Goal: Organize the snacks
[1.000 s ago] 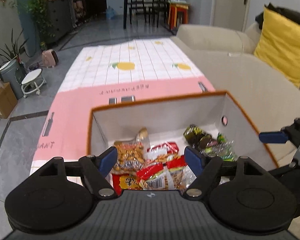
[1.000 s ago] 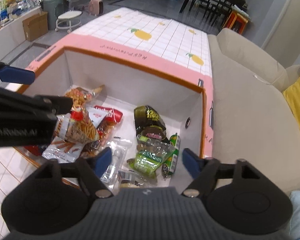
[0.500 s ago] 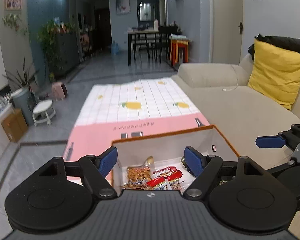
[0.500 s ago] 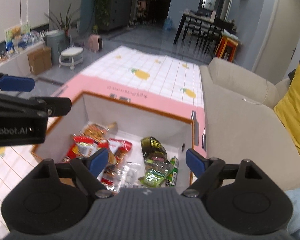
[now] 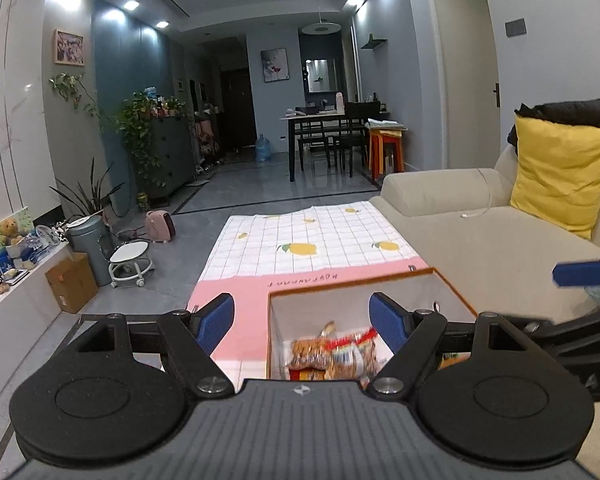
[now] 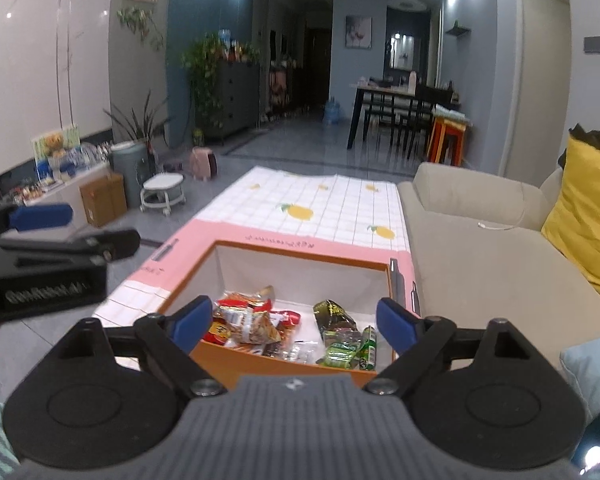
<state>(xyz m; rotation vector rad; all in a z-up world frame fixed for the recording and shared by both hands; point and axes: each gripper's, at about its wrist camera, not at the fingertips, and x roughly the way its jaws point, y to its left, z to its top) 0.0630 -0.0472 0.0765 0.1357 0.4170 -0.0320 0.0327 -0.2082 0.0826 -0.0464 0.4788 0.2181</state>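
Orange-rimmed and open-topped, the storage box stands on the pink edge of the checked cloth beside the sofa in the left wrist view, red and orange snack packets piled inside, the left gripper spread wide and empty above it. From the right wrist, the right gripper, its jaws just opened further, grips nothing over green packets at the box's right side; with no snack visible outside, sorting looks essentially finished.

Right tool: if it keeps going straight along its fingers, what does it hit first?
Probably the snack packets inside the orange box; the open, empty right tool aims into it. Depth is unclear.
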